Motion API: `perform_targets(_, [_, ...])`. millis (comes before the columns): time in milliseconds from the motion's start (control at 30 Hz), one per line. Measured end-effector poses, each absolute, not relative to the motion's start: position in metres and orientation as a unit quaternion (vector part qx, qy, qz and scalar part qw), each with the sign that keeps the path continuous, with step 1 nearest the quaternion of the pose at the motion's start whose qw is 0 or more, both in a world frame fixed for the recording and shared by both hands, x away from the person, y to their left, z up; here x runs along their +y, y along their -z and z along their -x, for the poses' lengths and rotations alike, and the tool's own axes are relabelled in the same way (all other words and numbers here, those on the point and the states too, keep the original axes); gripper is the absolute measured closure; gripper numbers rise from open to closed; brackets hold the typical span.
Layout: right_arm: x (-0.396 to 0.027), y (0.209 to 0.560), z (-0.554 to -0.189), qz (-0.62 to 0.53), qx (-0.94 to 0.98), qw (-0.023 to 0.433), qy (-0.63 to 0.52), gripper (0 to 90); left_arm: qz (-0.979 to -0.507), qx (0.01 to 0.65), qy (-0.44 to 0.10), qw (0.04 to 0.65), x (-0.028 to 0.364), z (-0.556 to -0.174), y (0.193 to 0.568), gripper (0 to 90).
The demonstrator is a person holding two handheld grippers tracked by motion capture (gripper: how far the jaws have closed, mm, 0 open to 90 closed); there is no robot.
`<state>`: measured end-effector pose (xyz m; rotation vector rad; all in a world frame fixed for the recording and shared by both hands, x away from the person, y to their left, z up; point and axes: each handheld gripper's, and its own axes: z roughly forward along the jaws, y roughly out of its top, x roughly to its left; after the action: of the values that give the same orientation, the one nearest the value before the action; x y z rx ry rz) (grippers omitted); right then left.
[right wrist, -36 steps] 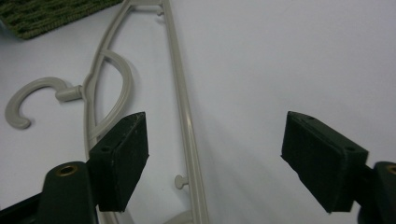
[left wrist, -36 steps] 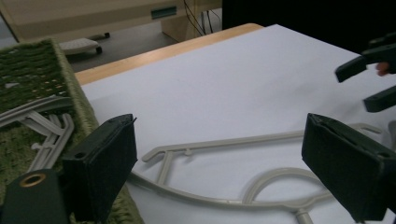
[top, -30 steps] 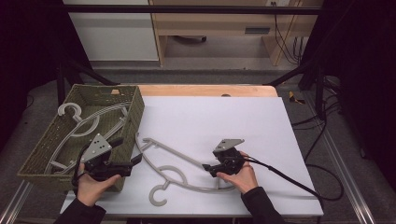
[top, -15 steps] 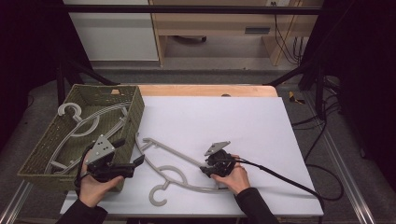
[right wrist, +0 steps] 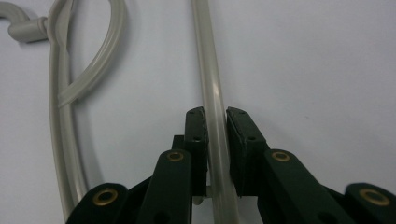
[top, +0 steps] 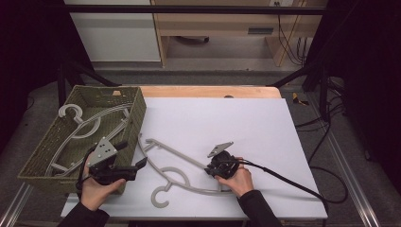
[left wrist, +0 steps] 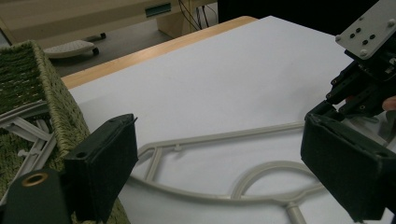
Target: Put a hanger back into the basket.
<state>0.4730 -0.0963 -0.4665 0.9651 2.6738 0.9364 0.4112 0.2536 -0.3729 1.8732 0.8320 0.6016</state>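
Right gripper view puts the hanger's straight bar running bottom to top through the middle of the frame, and your right gripper [right wrist: 215, 122] has its jaws narrowed on either side of that bar, pads touching or all but touching it; treat it as gripped. The grey hanger [top: 177, 170] lies flat on the white table [top: 265, 123] at lower centre of the high view, its long axis slanting from beside the basket at centre left down to your right hand [top: 236, 179], with the hook curling at the bottom of the frame. Your left gripper [top: 135, 165] sits just left of the hanger's near end, jaws spread wide and holding nothing, next to the green woven basket [top: 137, 101] at left, where other hangers already lie. Judging by that, the basket lies to the left of your grip, so any lift has to swing the long bar that way.
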Motion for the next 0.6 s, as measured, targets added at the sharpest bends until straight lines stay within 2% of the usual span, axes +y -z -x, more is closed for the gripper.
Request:
perform_targets(167, [-0.104, 0.463, -0.476, -0.361, 0.881, 0.106, -0.289, 81.0, -0.77, 0.337, -0.245, 0.484, 0.251, -0.409, 0.372, 10.6])
perform_targets(600, [-0.153, 0.466, -0.49, -0.509, 0.8, 0.134, -0.29, 80.9, -0.784, 0.322, -0.231, 0.479, 0.237, -0.406, 0.376, 10.6])
